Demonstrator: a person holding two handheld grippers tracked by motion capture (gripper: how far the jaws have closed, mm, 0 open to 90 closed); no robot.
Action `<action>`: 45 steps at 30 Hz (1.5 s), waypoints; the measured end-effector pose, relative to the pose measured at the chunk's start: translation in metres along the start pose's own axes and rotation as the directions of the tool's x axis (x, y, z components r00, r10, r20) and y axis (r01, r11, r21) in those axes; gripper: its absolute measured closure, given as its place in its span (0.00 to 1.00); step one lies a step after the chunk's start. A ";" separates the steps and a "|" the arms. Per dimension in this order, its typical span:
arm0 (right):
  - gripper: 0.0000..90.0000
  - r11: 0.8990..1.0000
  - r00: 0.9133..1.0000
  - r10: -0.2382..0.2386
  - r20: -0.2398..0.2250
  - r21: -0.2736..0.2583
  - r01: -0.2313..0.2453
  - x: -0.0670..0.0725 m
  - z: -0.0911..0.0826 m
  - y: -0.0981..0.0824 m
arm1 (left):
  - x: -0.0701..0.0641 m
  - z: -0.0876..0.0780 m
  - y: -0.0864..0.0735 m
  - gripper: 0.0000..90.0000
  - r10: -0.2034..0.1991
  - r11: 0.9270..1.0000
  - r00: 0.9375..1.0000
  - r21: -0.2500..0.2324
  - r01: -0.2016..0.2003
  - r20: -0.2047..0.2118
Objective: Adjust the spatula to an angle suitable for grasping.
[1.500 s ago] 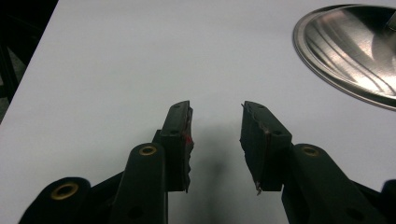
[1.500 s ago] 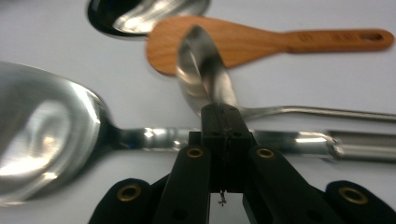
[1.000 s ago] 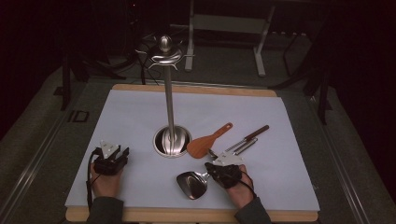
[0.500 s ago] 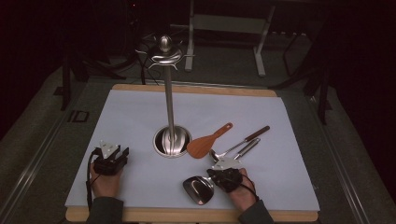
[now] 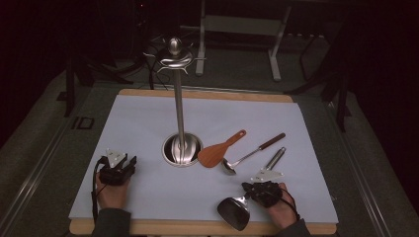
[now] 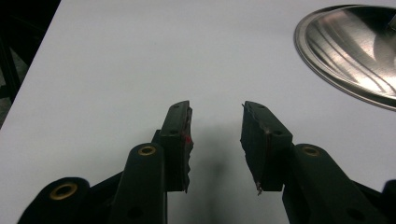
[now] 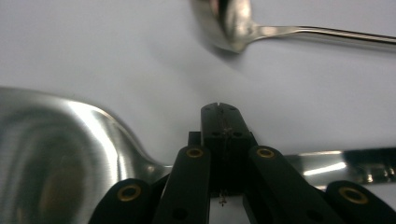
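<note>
The spatula (image 5: pixel 235 213) lies at the near edge of the surface (image 5: pixel 148 118), its broad steel blade pointing toward me and to the left, its handle running off under my right gripper (image 5: pixel 253 191). In the right gripper view the shiny blade (image 7: pixel 56 163) fills the lower left and the flat handle passes behind my jaws, which are pressed together; I cannot tell from here whether the handle is pinched between them or only lies beneath. Just beyond the jaw tips in that view is the bowl of a ladle (image 7: pixel 233 23), blurred, with its thin stem running off to the right.

From the high view, the ladle (image 5: pixel 247 158) lies a little farther out than my right hand (image 5: pixel 276 207), its dark handle slanting up and away to the right. Beside it on the left rests a wooden rice paddle (image 5: pixel 215 154), its blade close to the round base of the steel rack (image 5: pixel 181 143), whose pole stands upright with hooks at the top. A steel handle of another tool (image 5: pixel 272 160) lies just right of the ladle.

My left gripper (image 5: pixel 118 165) rests on the surface well to the left of the rack, its jaws apart with nothing between them (image 6: pixel 215 140); the rim of the rack's base (image 6: pixel 345 51) shows at the upper right of the left gripper view.
</note>
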State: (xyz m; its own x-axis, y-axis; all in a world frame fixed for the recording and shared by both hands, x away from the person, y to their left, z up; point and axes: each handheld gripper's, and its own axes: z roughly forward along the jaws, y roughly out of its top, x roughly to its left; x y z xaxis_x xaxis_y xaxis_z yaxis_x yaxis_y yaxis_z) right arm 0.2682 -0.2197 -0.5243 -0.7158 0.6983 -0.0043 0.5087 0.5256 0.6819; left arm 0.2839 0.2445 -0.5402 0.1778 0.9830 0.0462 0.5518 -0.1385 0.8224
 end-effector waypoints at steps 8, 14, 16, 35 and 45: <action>0.52 0.971 0.958 0.229 0.173 -0.109 -0.213 -0.041 -0.019 0.005 | 0.000 0.000 0.000 0.69 0.000 1.000 1.000 0.002 0.000 -0.001; 0.28 0.948 0.898 0.318 0.305 -0.107 -0.299 -0.064 -0.013 0.005 | 0.000 0.000 0.000 0.69 -0.001 1.000 1.000 0.002 0.001 -0.002; 0.23 0.942 0.879 0.334 0.340 -0.094 -0.321 -0.069 -0.006 0.004 | 0.000 0.000 0.000 0.69 -0.001 1.000 1.000 0.002 0.001 -0.002; 0.45 0.923 0.870 0.363 0.332 0.002 -0.386 -0.098 -0.001 0.001 | 0.000 0.000 0.000 0.69 -0.004 1.000 1.000 -0.002 0.004 -0.001; 0.45 0.919 0.867 0.367 0.338 0.012 -0.394 -0.098 -0.001 0.000 | 0.000 0.000 0.000 0.69 -0.002 1.000 1.000 -0.002 0.002 -0.003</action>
State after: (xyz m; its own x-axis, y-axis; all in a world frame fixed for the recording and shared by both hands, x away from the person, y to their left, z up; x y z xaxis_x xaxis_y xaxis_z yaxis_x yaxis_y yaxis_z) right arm 0.3383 -0.2887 -0.5227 -0.2724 0.9622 -0.0006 0.7551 0.2142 0.6197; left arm 0.2836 0.2446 -0.5402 0.1742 0.9836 0.0461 0.5508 -0.1362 0.8235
